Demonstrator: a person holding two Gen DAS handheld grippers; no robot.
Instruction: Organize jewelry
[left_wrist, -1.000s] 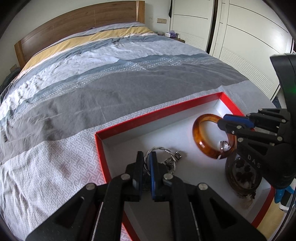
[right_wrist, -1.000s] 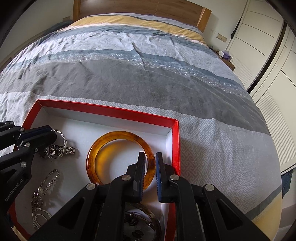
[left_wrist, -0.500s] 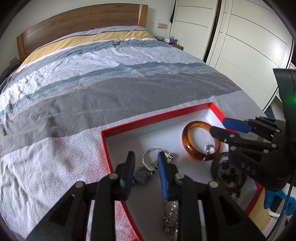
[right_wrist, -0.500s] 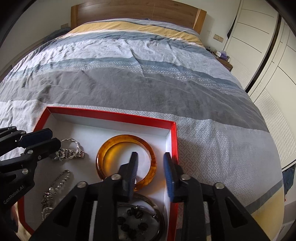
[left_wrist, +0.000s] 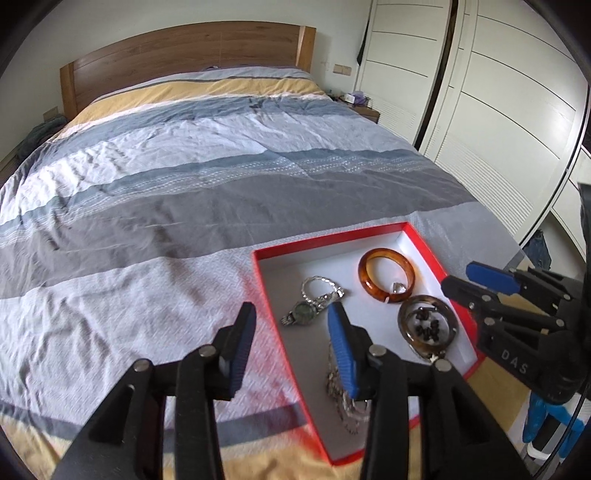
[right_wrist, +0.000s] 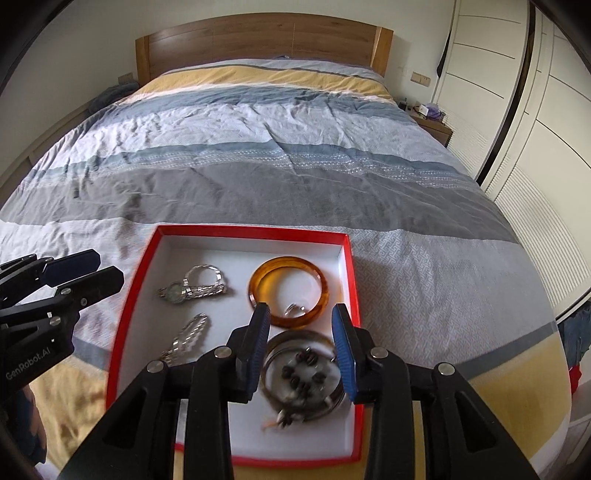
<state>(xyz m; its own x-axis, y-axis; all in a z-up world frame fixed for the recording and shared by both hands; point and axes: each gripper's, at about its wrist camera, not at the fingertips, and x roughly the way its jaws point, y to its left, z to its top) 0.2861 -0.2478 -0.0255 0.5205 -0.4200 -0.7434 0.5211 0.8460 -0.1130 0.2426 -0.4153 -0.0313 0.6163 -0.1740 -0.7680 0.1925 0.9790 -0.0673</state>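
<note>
A red-rimmed white tray (left_wrist: 325, 244) (right_wrist: 251, 231) lies on the bed. In it are an amber bangle (left_wrist: 386, 279) (right_wrist: 288, 297) with a small ring (left_wrist: 398, 287) (right_wrist: 293, 309) inside it, a silver watch (left_wrist: 308, 309) (right_wrist: 177, 293), a silver chain (left_wrist: 341, 391) (right_wrist: 186, 338) and a dark ring holding beads (left_wrist: 428, 326) (right_wrist: 301, 373). My left gripper (left_wrist: 291, 345) is open and empty above the tray's left rim. My right gripper (right_wrist: 300, 350) is open and empty above the beaded ring.
The striped duvet (left_wrist: 221, 184) covers the bed up to a wooden headboard (right_wrist: 258, 40). White wardrobe doors (left_wrist: 498, 110) stand on the right. A nightstand (right_wrist: 432, 122) sits by the bed's far right corner.
Both grippers have opened from shut and pulled back and up from the tray. The watch and the small ring now lie released in the tray.
</note>
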